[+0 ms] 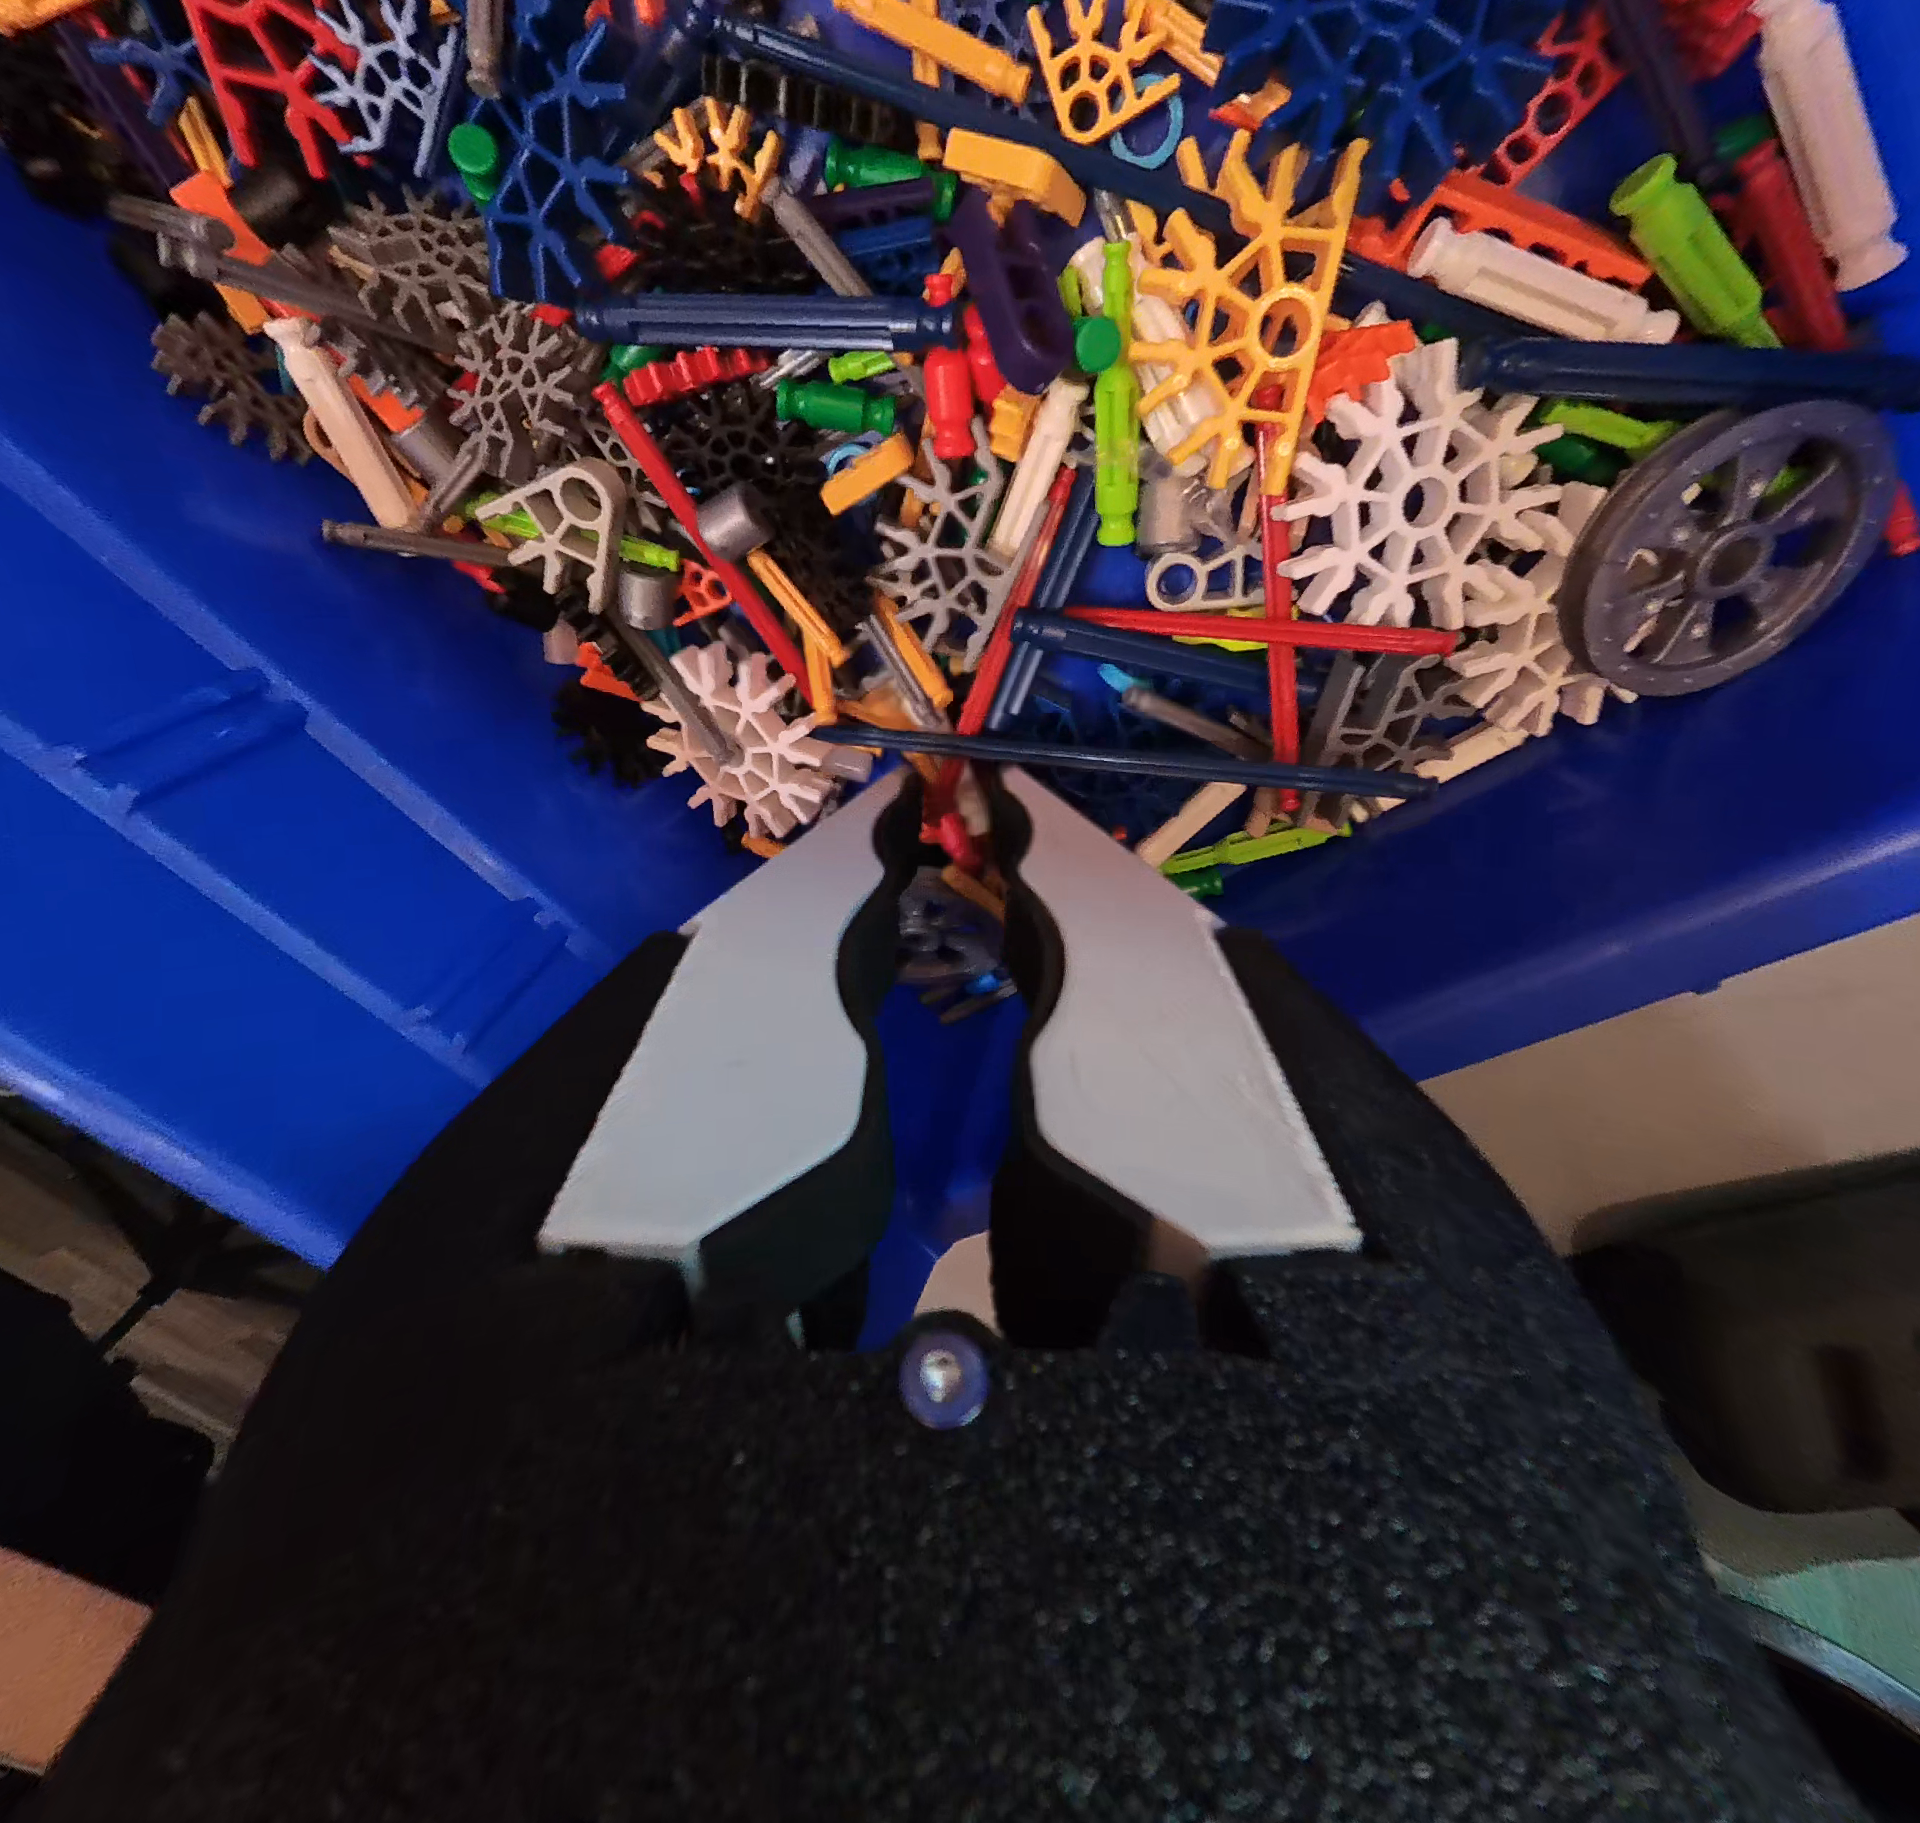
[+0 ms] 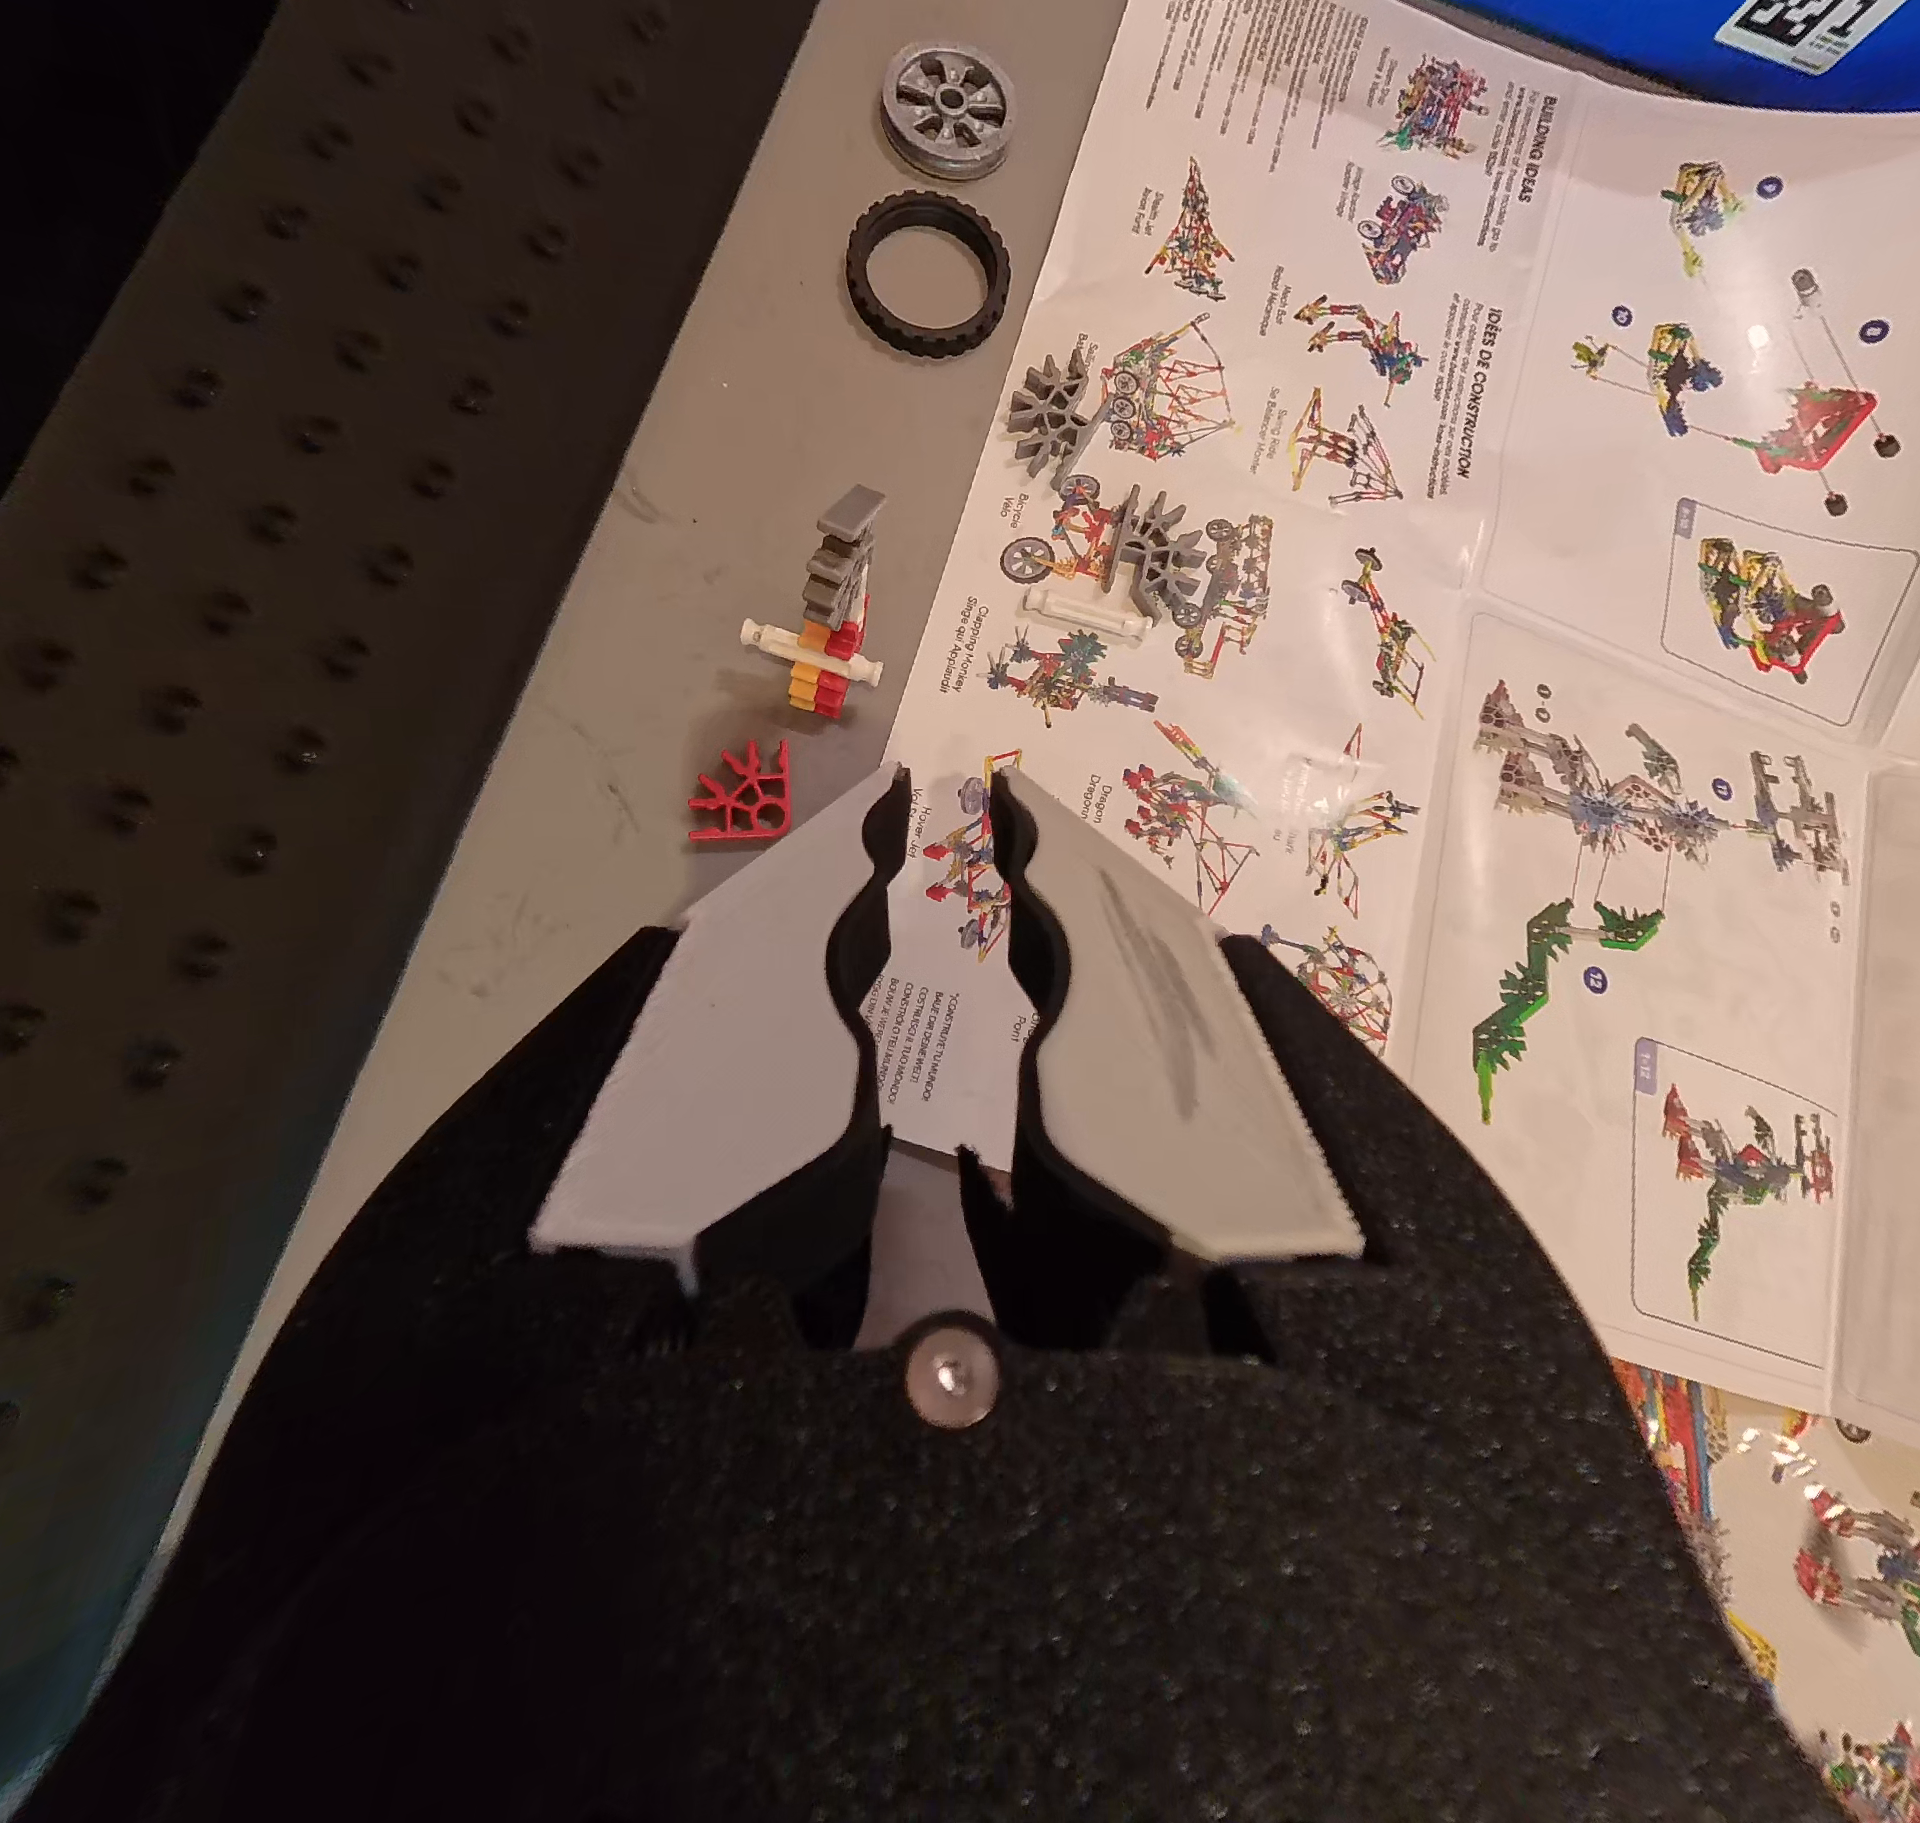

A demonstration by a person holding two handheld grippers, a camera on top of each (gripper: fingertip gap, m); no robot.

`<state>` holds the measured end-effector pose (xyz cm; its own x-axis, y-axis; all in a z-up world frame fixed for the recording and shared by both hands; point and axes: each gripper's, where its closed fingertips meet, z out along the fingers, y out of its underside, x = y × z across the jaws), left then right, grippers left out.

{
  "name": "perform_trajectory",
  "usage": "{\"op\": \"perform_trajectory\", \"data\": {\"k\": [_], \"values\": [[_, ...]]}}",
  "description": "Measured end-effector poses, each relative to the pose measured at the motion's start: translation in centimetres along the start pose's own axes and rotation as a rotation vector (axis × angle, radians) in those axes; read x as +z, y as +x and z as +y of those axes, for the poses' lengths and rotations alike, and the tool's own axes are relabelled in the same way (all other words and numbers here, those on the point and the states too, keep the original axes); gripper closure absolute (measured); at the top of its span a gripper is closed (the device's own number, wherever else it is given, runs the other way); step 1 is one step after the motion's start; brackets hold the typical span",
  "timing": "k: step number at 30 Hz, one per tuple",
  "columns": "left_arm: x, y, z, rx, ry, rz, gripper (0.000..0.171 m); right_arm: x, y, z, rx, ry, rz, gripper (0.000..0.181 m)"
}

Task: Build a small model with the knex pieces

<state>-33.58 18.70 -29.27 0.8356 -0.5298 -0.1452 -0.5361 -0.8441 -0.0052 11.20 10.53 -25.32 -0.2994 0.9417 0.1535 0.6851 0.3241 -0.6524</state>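
Observation:
In the left wrist view my left gripper (image 1: 953, 786) hangs over a blue bin (image 1: 312, 838) heaped with plastic construction rods and connectors. Its jaws stand a narrow gap apart, tips at the pile's near edge. A thin red rod (image 1: 1013, 620) runs down toward the gap and small red pieces lie between the fingers; no grip shows. A white snowflake connector (image 1: 753, 734) lies just left of the tips. In the right wrist view my right gripper (image 2: 948, 781) is narrowly open and empty above a printed instruction sheet (image 2: 1507, 630), with a red connector (image 2: 743, 799) just left of it.
On the grey table (image 2: 727, 423) lie a small grey, red and yellow assembly on a white rod (image 2: 831, 620), a black tyre (image 2: 928, 277) and a grey wheel hub (image 2: 948, 111). Two grey connectors (image 2: 1049, 417) and a white rod (image 2: 1086, 613) lie on the sheet. A black perforated board (image 2: 260, 423) runs along the left. There is about 45 cm between the tips of the two grippers. My right gripper is the nearer one to the red connector (image 2: 743, 799): about 6 cm, against 45 cm.

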Motion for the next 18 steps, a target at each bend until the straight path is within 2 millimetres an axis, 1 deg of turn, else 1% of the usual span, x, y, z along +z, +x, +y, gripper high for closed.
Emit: {"op": "perform_trajectory", "data": {"k": [3,7,13,18], "values": [[-0.4,-0.1,-0.1,0.0,0.02,0.001,0.162,-0.1,0.0,-0.1,-0.002,0.002,0.003,0.167],[-1.3,-0.3,-0.4,0.011,0.054,-0.021,0.163,-0.1,0.1,-0.1,-0.003,0.002,0.005,0.167],[-3.9,-0.5,-1.9,0.026,0.162,-0.057,0.164,-0.2,0.2,-0.3,0.001,0.011,0.011,0.167],[-6.4,0.2,-3.6,0.061,0.262,-0.083,0.164,-0.3,0.5,-0.3,0.004,0.014,0.022,0.167]]}}
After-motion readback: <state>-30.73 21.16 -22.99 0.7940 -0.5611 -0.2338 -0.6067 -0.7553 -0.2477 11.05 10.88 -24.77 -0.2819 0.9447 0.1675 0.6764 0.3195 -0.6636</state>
